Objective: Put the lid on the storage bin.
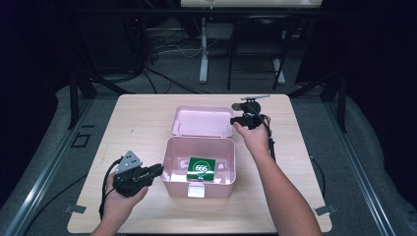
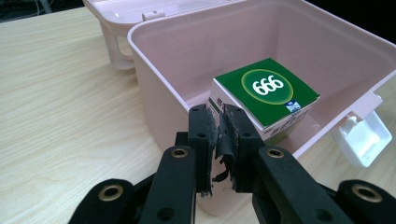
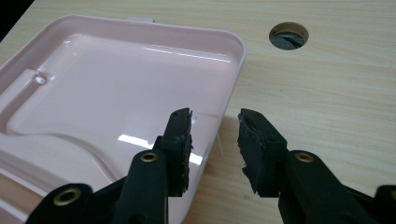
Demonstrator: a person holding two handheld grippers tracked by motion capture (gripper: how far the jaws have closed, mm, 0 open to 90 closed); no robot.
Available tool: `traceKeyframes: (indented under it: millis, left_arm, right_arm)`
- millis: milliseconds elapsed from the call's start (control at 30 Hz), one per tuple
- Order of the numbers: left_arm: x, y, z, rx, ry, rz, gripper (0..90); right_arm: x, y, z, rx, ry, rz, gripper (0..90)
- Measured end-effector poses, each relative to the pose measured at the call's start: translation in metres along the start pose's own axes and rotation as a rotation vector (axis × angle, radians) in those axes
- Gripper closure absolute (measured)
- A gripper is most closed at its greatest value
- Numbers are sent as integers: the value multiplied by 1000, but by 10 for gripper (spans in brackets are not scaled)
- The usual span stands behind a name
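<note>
Black grippers with brass-ringed screw holes, frayed black fingers (image 3: pixel 180 140), trailing cables, one grey three-cornered plate.

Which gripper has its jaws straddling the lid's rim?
The right gripper: its open jaws straddle the pink lid's edge. The left gripper is shut at the box wall.

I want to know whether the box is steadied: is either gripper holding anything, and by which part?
The left gripper is shut on the pink box's left wall, at the rim. The right gripper holds nothing; its jaws straddle the lid's edge.
</note>
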State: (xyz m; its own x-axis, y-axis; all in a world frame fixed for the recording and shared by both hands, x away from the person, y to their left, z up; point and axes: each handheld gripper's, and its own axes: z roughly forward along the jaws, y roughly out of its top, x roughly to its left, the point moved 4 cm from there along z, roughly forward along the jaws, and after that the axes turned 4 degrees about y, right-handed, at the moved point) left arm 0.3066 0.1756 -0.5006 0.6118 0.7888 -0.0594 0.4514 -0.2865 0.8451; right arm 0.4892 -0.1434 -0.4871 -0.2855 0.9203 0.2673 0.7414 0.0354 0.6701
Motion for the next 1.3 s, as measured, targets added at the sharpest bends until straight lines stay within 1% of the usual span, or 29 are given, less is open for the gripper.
traceKeyframes:
  millis: [67, 100, 133, 233, 267, 333, 367, 467, 533, 567, 800, 867, 1000, 1100, 1200, 1300]
  left_arm:
    - [-1, 0, -1, 1, -4, 3, 822]
    - [-2, -1, -1, 1, -5, 4, 821]
    - [-2, -1, -1, 0, -4, 3, 821]
    - [-3, -1, -1, 1, -8, 3, 821]
    - [-4, -1, -1, 1, -10, 3, 820]
    - [-5, -1, -2, 5, -9, 9, 820]
    - [-6, -1, -2, 5, -11, 10, 819]
    - [-6, -1, -2, 6, -14, 8, 819]
    - [-5, -1, -2, 11, -13, 8, 818]
    - [-5, -1, -1, -2, -15, 4, 814]
    - [-5, -1, -1, -2, -14, 2, 811]
    - [-5, -2, -1, -3, -13, 3, 811]
    - [-5, -1, 0, -5, -15, 1, 812]
    - [-5, -2, 0, -4, -15, 3, 812]
    - [-5, -1, 0, -3, -15, 3, 812]
    - [-5, -1, 0, -5, -12, 0, 812]
  right_arm:
    - [2, 2, 3, 8, -7, -5, 652]
    - [5, 5, 6, 14, -18, -11, 658]
    - [5, 6, 7, 8, -23, -11, 662]
    - [5, 9, 11, 19, -41, -9, 666]
    - [4, 10, 15, 33, -52, -3, 673]
    - [3, 11, 17, 33, -53, 6, 677]
    - [2, 12, 20, 41, -56, 12, 696]
    - [2, 15, 25, 44, -68, 19, 721]
    - [2, 15, 26, 45, -68, 20, 731]
    - [3, 17, 29, 46, -76, 18, 749]
    - [2, 19, 36, 57, -87, 24, 761]
    - [-1, 18, 40, 68, -100, 29, 764]
    - [-5, 17, 45, 81, -97, 47, 770]
    - [-6, 17, 45, 87, -71, 72, 817]
    - [-4, 17, 45, 88, -75, 67, 822]
    - [-4, 17, 43, 85, -73, 72, 828]
